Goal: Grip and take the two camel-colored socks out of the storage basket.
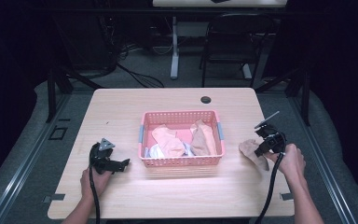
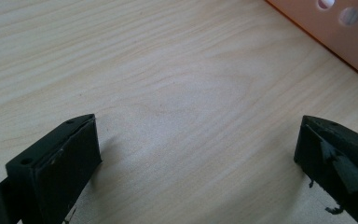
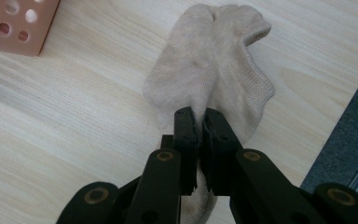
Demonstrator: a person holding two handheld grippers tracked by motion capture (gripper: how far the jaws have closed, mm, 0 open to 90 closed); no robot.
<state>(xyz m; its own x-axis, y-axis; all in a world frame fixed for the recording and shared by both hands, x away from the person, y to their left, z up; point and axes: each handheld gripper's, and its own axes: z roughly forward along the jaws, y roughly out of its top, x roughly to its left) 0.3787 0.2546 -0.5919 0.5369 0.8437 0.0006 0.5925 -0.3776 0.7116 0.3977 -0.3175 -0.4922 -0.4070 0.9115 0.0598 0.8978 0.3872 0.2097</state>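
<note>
Right tool (image 3: 200, 116) clamped on a fold of the sock (image 3: 214, 60) lying near the worktop's right edge, left tool (image 2: 196, 154) apart and idle: lift straight up until the sock hangs free, then carry over the basket (image 1: 182, 161) rim.

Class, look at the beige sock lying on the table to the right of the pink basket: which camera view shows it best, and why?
The right gripper view: the sock lies close up, its knit clear, pinched between the right gripper jaws. The high view shows it small and partly covered by that gripper. The left gripper view looks at bare table.
</note>
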